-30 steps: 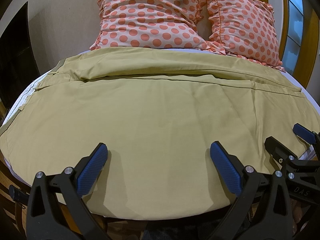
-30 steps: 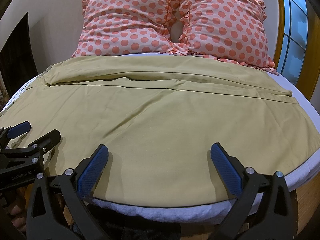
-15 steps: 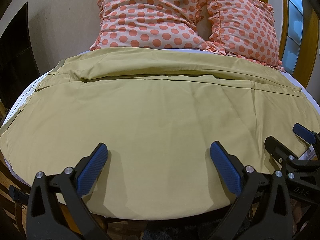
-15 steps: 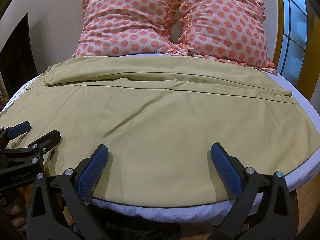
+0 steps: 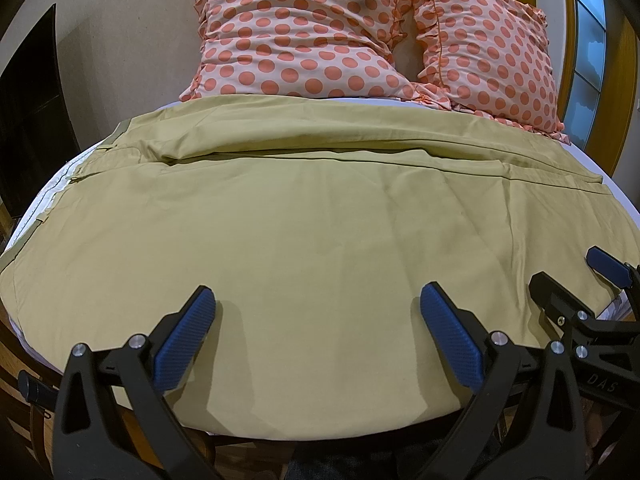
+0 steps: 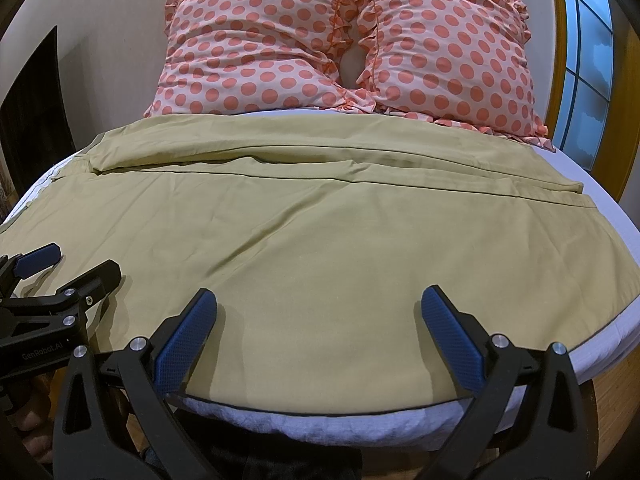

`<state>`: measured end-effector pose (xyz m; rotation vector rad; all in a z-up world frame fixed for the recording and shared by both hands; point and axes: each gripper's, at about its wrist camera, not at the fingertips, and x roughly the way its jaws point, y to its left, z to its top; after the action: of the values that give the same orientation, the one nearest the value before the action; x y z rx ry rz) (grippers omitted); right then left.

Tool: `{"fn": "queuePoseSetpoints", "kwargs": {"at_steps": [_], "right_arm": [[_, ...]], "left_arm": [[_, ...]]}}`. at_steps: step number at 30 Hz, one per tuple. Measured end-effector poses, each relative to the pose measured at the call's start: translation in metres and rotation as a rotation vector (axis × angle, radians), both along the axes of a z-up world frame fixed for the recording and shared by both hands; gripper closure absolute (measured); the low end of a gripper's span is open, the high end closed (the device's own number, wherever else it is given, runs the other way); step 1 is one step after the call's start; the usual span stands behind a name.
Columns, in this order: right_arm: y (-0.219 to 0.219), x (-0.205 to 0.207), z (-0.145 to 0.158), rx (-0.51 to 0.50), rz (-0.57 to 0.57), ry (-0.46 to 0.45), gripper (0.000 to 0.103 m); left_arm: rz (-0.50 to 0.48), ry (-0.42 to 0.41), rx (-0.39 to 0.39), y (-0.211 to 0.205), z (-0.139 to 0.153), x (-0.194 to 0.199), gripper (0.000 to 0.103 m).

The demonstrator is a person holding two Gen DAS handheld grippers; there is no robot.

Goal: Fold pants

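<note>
Khaki pants [image 5: 312, 216] lie spread flat across the bed, waistband at the left, leg hems at the right; they also show in the right wrist view [image 6: 320, 224]. One leg lies at the far side, the other near. My left gripper [image 5: 316, 336] is open and empty above the near edge of the pants. My right gripper [image 6: 318, 334] is open and empty above the near edge too, to the right of the left one. Each gripper shows in the other's view: the right one [image 5: 576, 284] and the left one [image 6: 68, 268], both open.
Two orange polka-dot pillows [image 5: 304, 36] [image 6: 448, 56] lean against the wall at the head of the bed. The white mattress [image 6: 600, 344] shows along the near and right edges. A window [image 6: 580, 64] with a wooden frame is at the right, a dark doorway [image 5: 28, 112] at the left.
</note>
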<state>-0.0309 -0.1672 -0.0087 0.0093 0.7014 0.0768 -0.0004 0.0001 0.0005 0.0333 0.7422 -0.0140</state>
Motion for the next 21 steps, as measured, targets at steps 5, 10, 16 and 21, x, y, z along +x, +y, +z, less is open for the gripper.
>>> {"fn": "queuePoseSetpoints", "kwargs": {"at_steps": [5, 10, 16, 21], "right_arm": [[-0.0002, 0.0001, -0.0001, 0.000, 0.000, -0.002, 0.001], [-0.0002, -0.0007, -0.0008, 0.000, 0.000, -0.003, 0.001], [-0.0013, -0.0012, -0.0010, 0.001, 0.000, -0.011, 0.001], [-0.0011, -0.0030, 0.0002, 0.002, -0.002, -0.020, 0.001]], "left_arm": [[0.000, 0.000, 0.000, 0.0000, 0.0000, 0.0000, 0.002], [0.000, -0.001, 0.001, -0.0001, 0.0000, -0.0001, 0.002], [0.000, -0.001, 0.000, 0.0000, 0.0001, 0.0000, 0.002], [0.000, -0.003, 0.000, 0.0000, 0.0002, 0.0001, 0.002]]}}
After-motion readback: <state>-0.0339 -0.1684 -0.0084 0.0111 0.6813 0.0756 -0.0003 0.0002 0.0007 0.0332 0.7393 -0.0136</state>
